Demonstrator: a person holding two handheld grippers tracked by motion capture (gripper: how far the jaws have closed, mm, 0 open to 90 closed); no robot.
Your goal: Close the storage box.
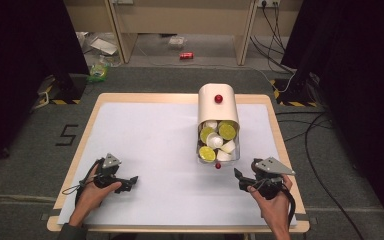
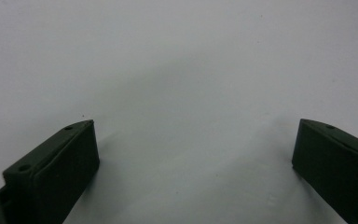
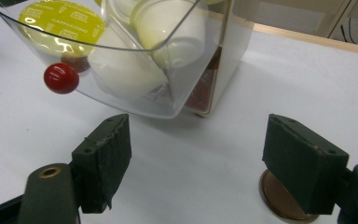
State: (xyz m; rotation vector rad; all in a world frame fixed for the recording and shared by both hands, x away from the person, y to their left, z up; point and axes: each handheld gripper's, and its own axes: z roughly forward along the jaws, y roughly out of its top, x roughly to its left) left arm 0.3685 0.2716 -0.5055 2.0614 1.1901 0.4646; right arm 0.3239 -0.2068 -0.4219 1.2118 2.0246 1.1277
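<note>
Right gripper view: the right tool [image 3: 198, 163] hangs open and empty, the clear capsule drawer [image 3: 168, 100] just above it at upper centre. A careless push could tip capsules [image 1: 215, 141] onto the worktop [image 1: 145, 150]. The left tool [image 2: 193, 163] gapes, idle.

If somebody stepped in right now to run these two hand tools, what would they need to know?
Left gripper: open, holding nothing, over bare white table.
Right gripper: open, holding nothing, just short of the clear drawer.
The drawer stands pulled out of the beige dispenser, full of white and lime-lidded capsules; its red knob faces the right gripper.
A brown disc lies under the right gripper's jaw.
Done: drawer open. Left: probably take the knob or a capsule; which, I cannot tell.
</note>
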